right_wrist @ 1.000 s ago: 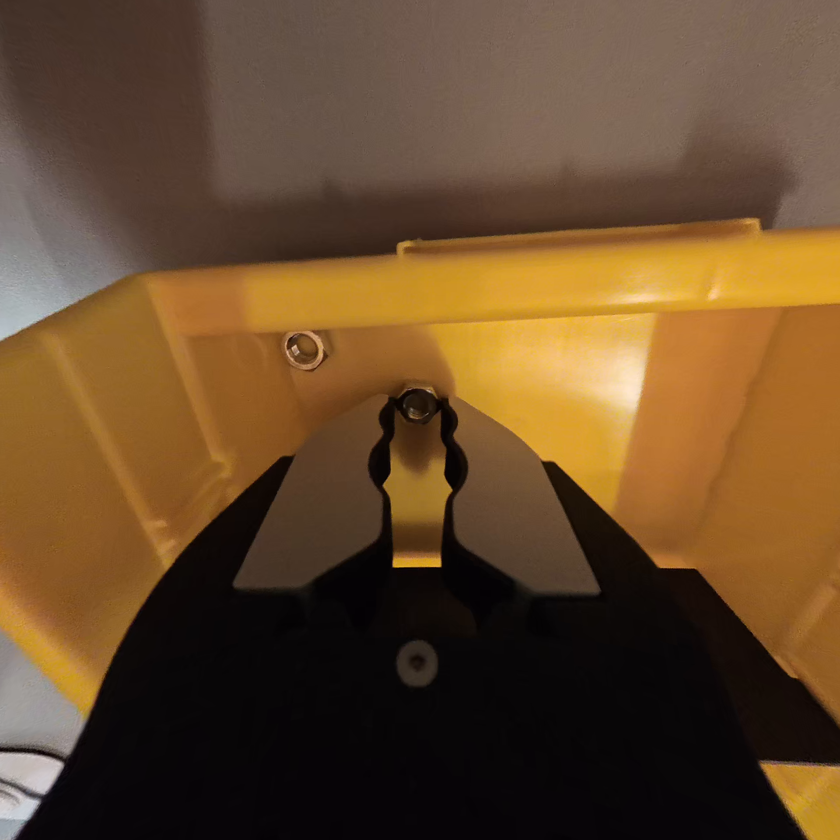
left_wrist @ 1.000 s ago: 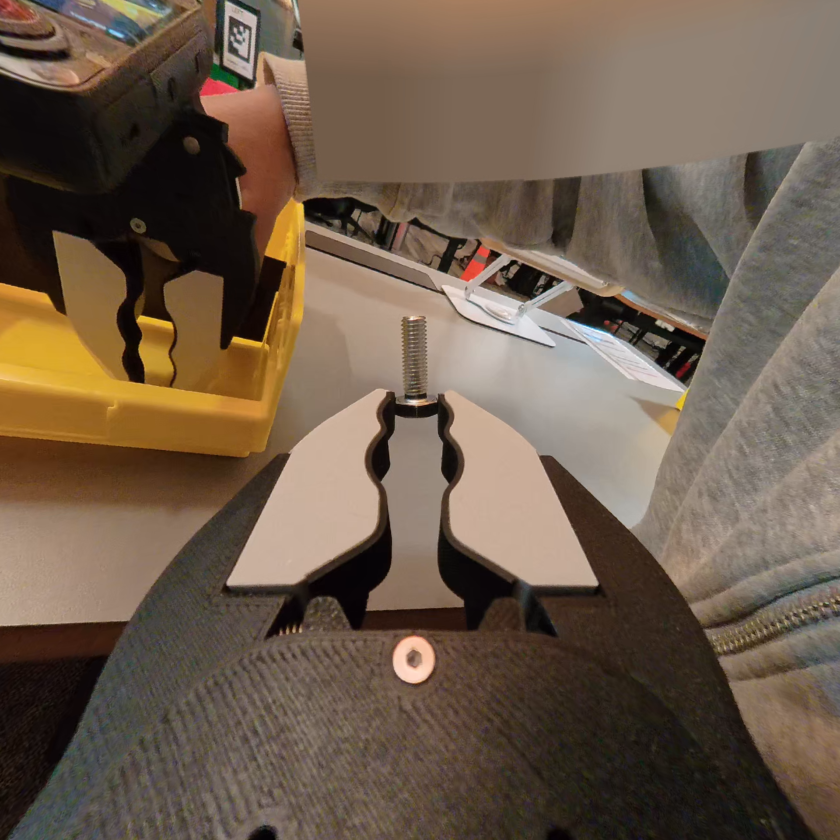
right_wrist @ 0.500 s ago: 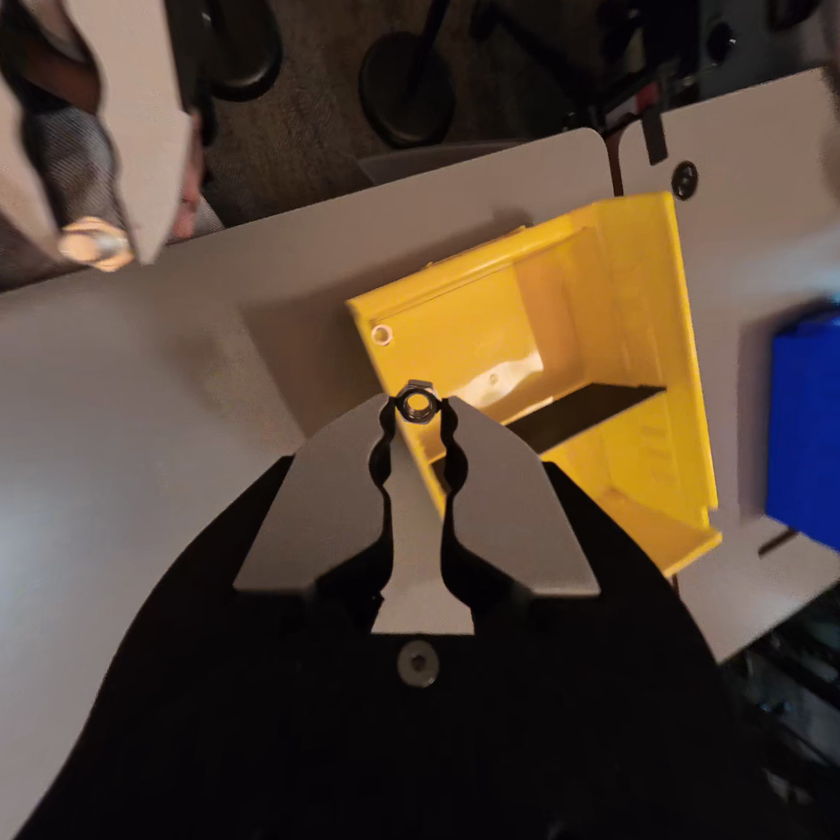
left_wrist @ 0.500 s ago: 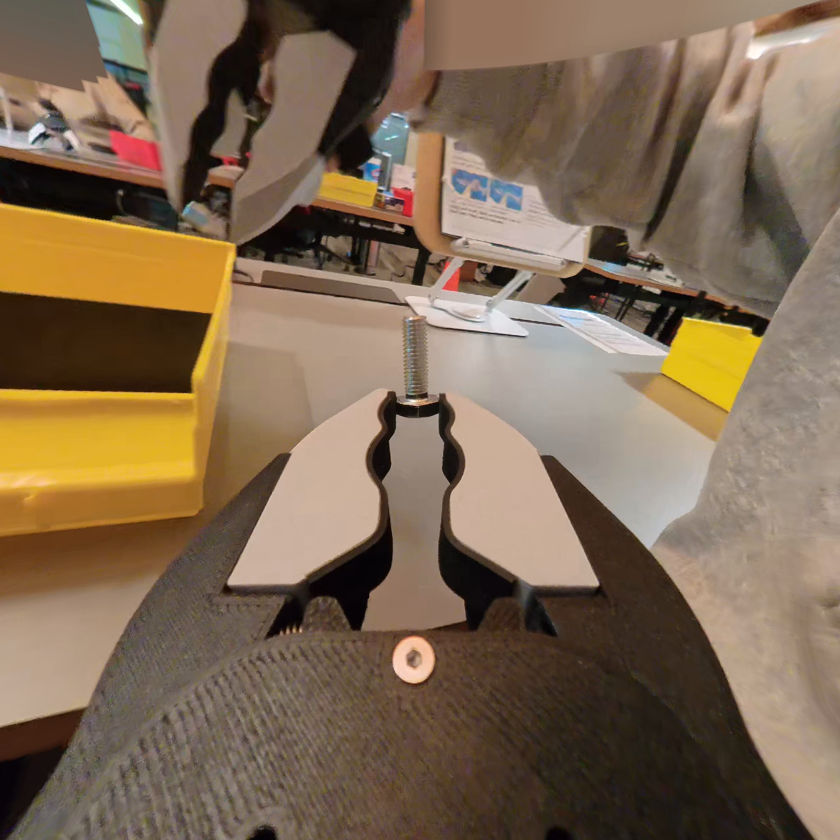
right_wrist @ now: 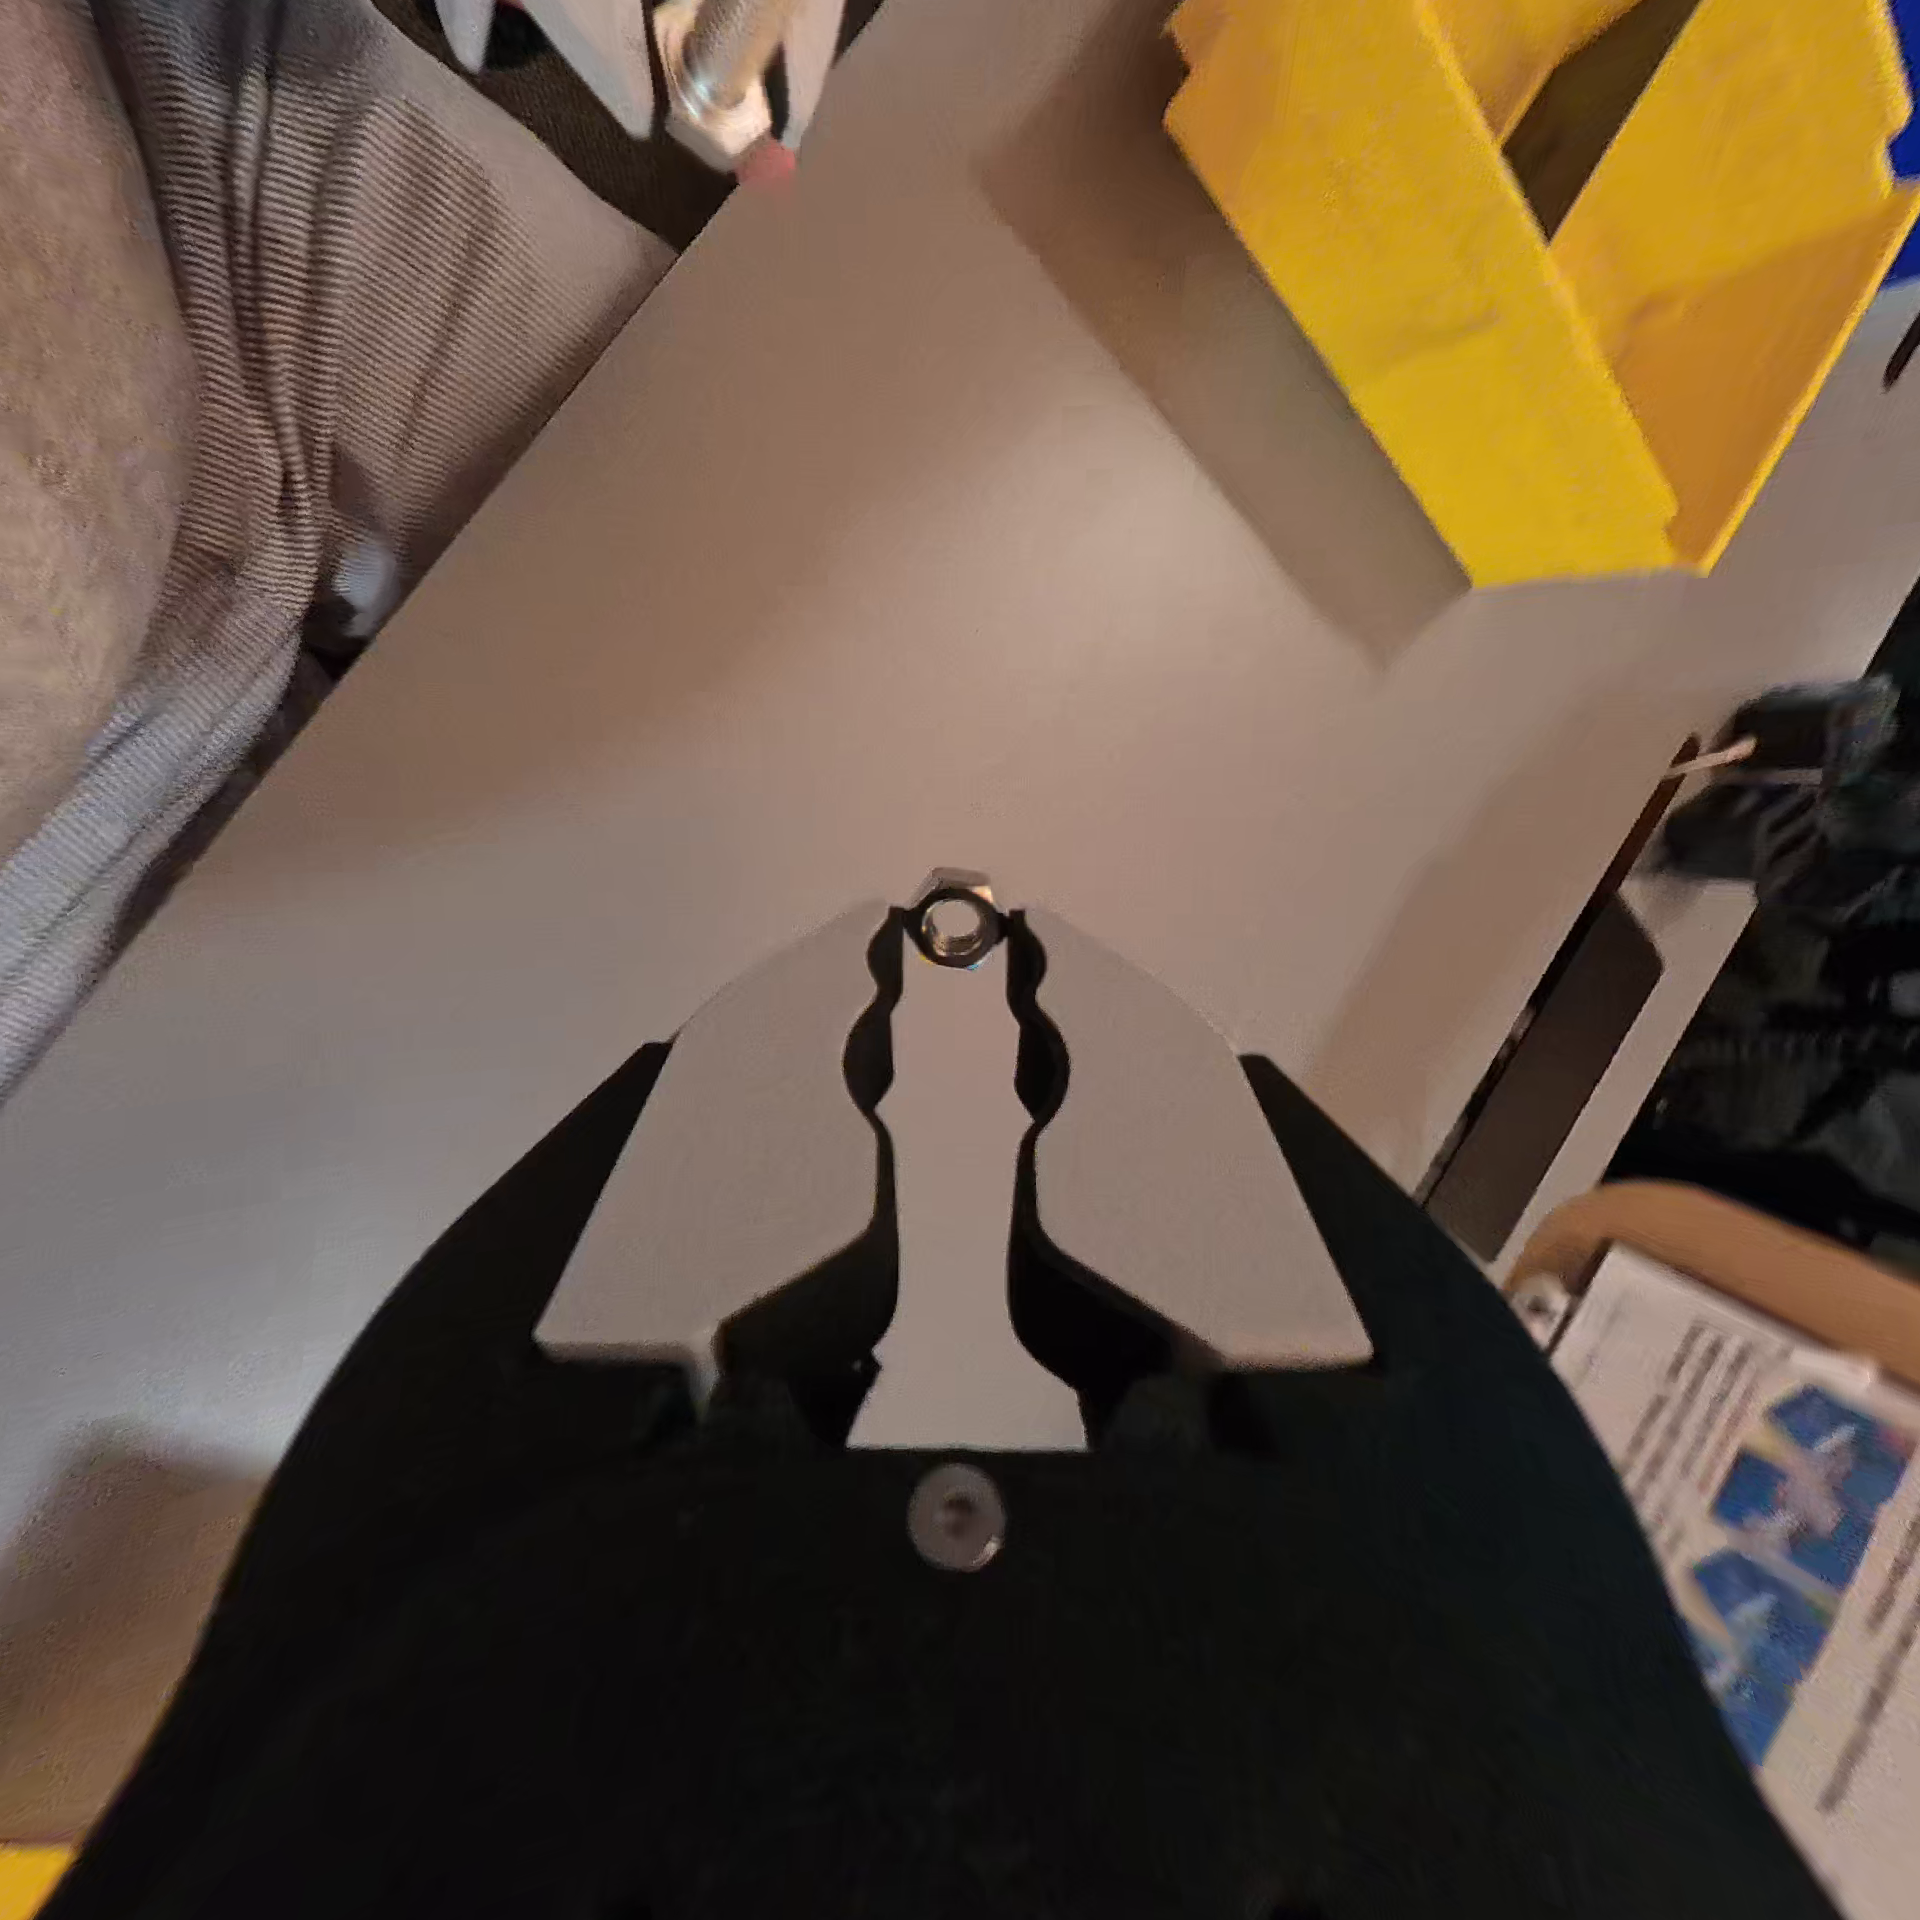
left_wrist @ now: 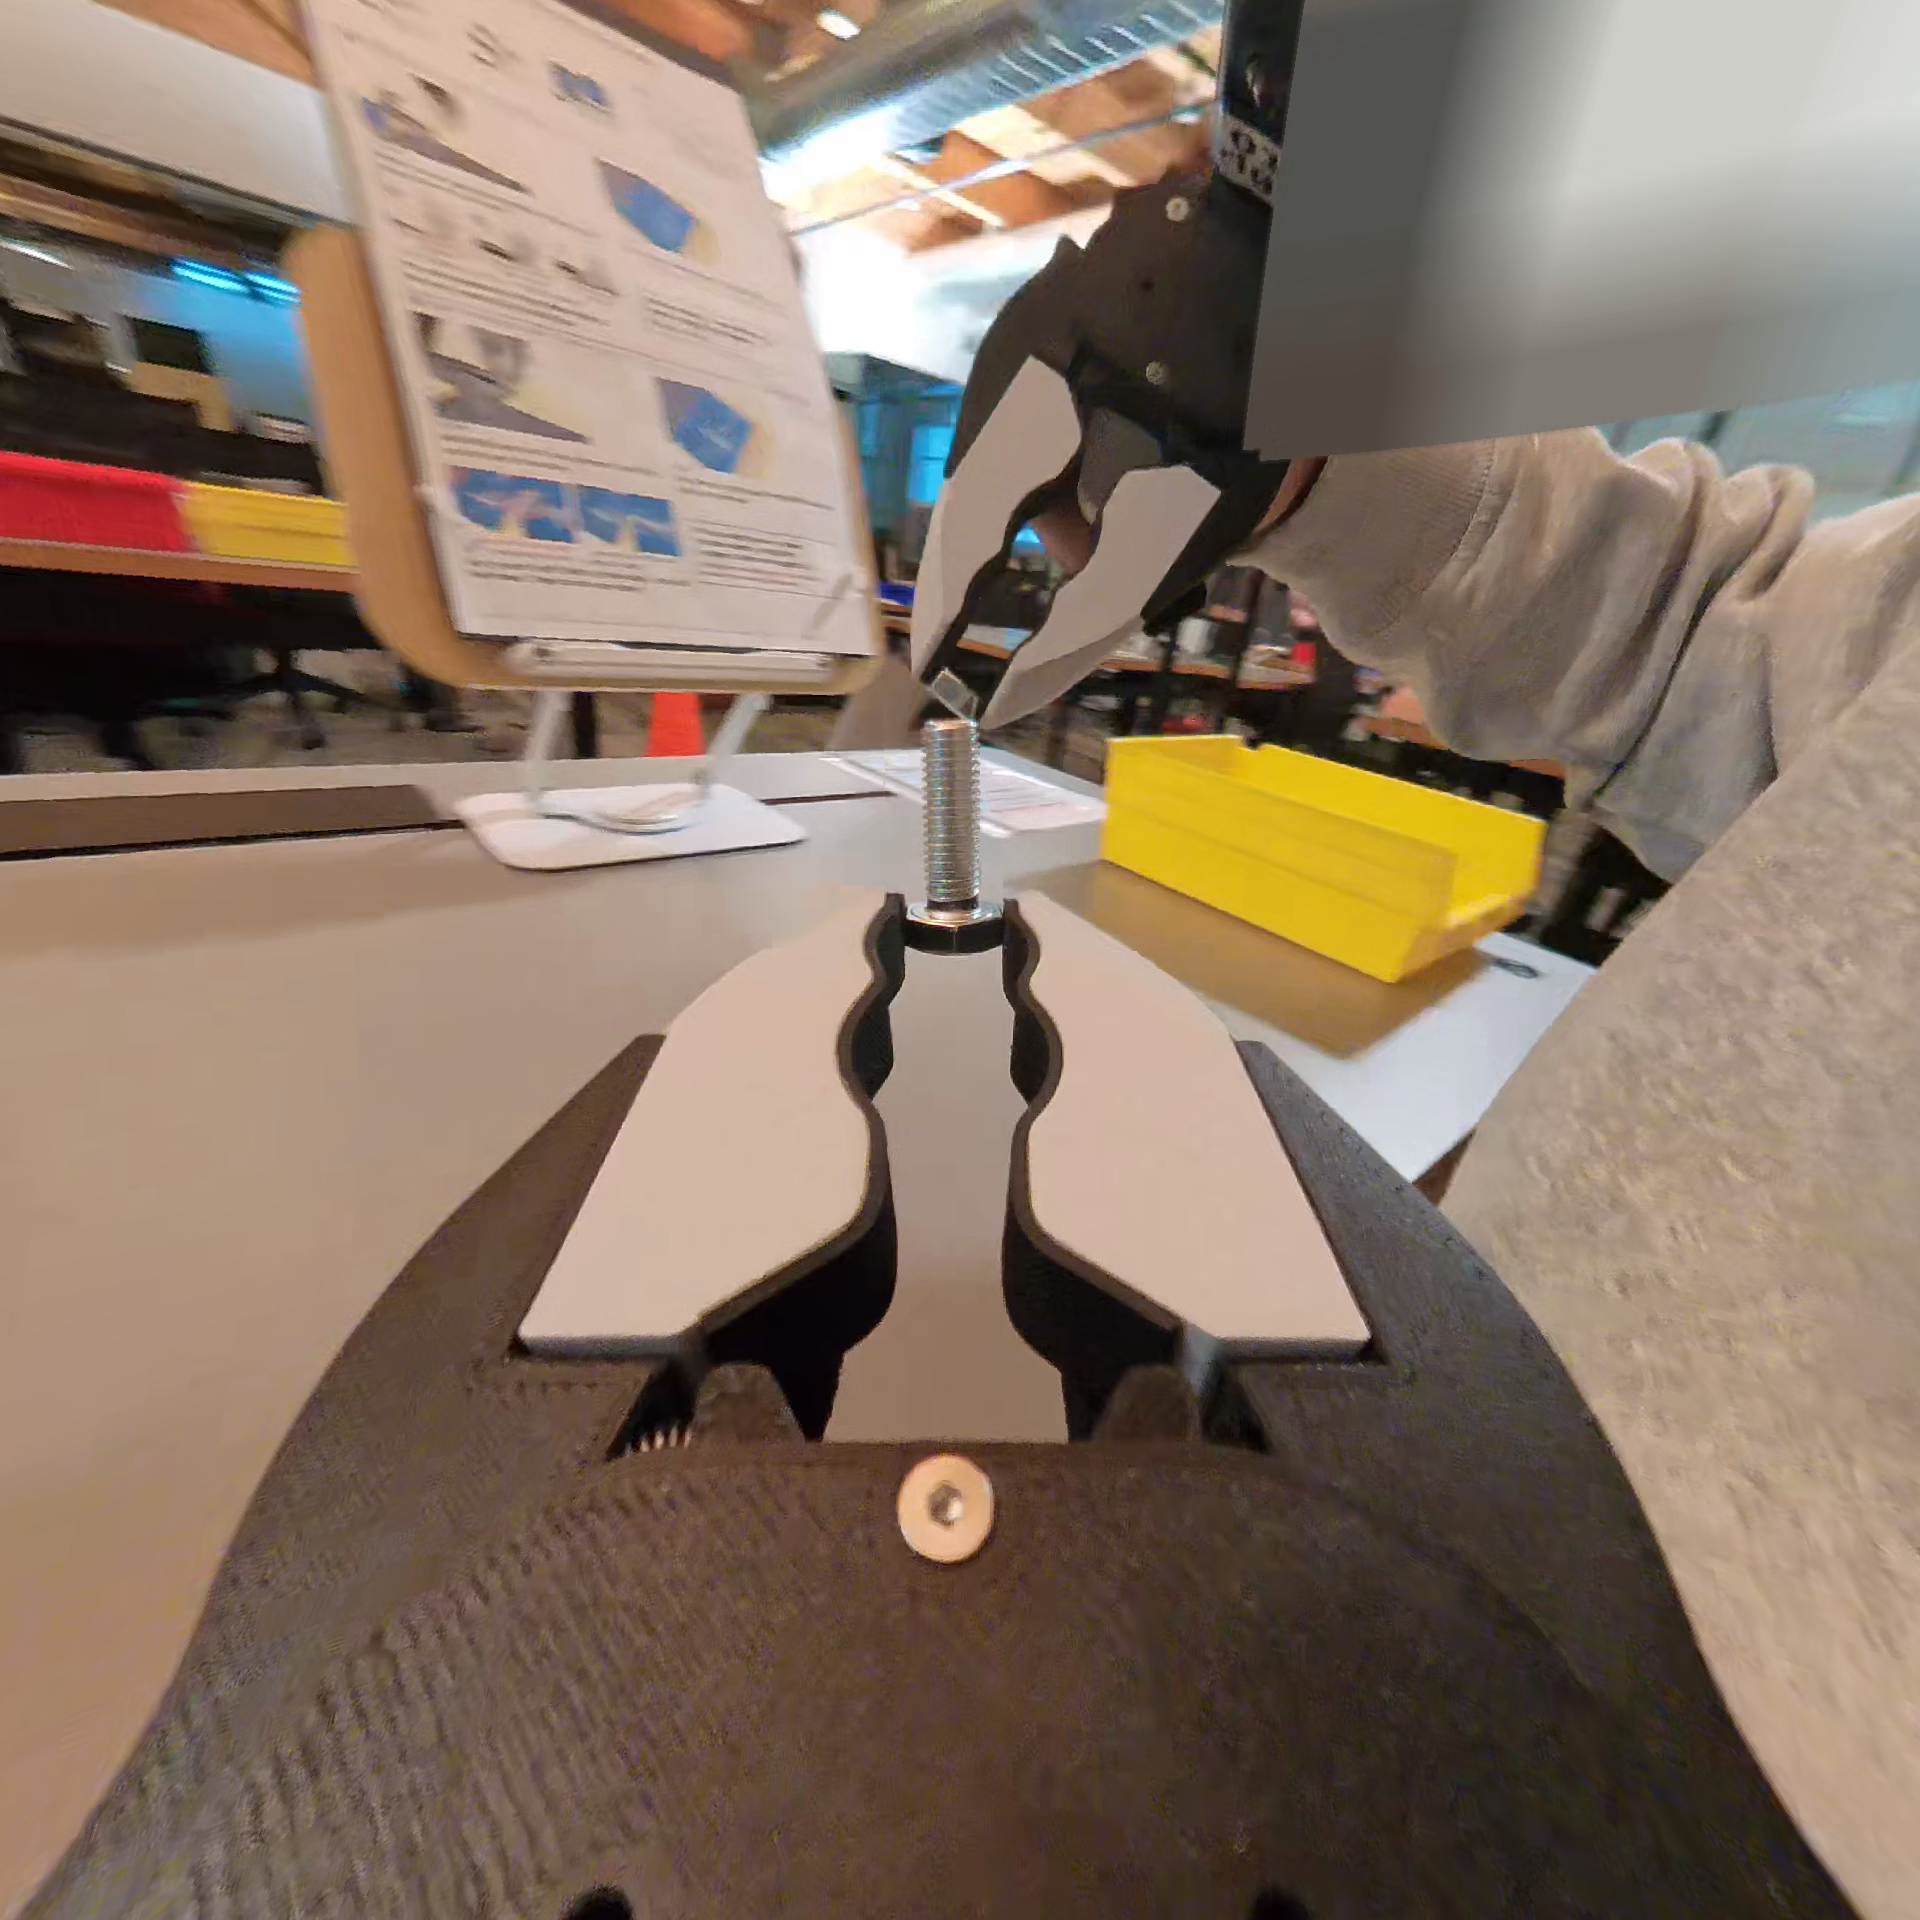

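Since the earlier frames, the right gripper had left the yellow plastic bin and come to a position directly above the left gripper, and the left wrist view had swung so that the printed instruction sheet on a wooden stand filled its upper left.

The left gripper was closed on the hexagonal head of a silver threaded steel bolt, which stood upright with its threaded end uppermost. The right gripper's fingertips were pinched on a small silver hex nut; in the left wrist view the nut sat tilted just above the bolt's tip, and contact could not be confirmed.

The bolt was held over the grey tabletop. A second yellow plastic bin lay on the tabletop beyond and to the right of the bolt. The stand's white base plate rested beyond and to the left of the bolt. A grey knitted sleeve reached in from the right of the bolt, behind the right gripper. In the right wrist view, the bolt and the left gripper appeared at the top edge, with grey clothing beside them.
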The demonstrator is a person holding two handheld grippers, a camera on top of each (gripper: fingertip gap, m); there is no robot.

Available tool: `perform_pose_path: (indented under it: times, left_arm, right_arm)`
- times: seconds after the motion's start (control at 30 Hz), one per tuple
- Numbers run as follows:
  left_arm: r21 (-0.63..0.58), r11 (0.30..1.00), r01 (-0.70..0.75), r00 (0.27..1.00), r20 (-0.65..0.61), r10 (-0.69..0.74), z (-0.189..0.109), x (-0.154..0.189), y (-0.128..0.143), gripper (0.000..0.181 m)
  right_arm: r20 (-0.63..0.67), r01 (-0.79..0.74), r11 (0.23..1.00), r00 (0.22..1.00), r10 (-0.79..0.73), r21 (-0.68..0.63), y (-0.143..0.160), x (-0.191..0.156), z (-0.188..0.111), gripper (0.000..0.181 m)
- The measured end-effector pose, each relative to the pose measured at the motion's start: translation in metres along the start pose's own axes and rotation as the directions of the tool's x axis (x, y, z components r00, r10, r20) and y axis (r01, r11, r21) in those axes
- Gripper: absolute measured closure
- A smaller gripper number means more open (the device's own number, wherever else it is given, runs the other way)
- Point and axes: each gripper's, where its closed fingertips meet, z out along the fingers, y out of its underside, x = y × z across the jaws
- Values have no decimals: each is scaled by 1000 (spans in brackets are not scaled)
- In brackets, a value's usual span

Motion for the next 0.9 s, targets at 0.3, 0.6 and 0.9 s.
perform_pose_path:
  times: [0.3,0.6,0.9]
  left_arm:
    - [6,992,-130,897,-426,120,95,60,24,162]
    - [-18,1000,-25,732,-682,6,130,94,39,162]
    - [-22,1000,-18,606,-795,-6,117,124,39,162]
  right_arm:
    - [0,-127,991,992,127,-44,0,-56,-70,162]
    - [23,-262,934,961,275,-245,16,-89,-79,162]
    - [252,-237,909,909,332,-342,8,-103,-66,162]
